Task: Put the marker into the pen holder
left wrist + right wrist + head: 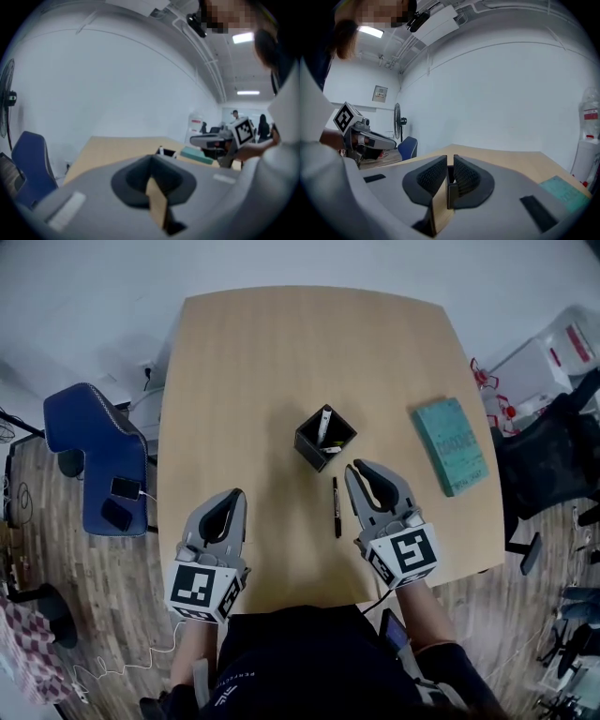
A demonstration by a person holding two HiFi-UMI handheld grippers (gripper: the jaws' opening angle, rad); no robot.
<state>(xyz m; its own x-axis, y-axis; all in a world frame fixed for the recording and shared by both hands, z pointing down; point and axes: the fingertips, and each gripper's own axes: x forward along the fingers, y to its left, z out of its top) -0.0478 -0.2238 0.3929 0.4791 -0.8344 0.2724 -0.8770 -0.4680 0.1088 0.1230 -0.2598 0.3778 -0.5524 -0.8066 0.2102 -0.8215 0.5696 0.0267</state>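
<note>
- Head view: one black pen holder (308,449) at mid-table (244,371), with one white marker (324,423) standing in it. One black marker (337,507) lies flat on the table just outside the holder, beside the right gripper (361,470). One teal book (452,444) (cover print unreadable). The left gripper (234,495) is well apart from both markers.
- Left gripper view: jaws together, nothing between.
- Right gripper view: jaws a narrow slit apart, empty.

This looks like an office: a pale wooden counter (244,371), a blue swivel chair (89,451) left of the left tool (234,495), a black mesh chair (548,460) right of the right tool (360,468), a pedestal fan (397,123) and ceiling strip lights (248,93) beyond.
</note>
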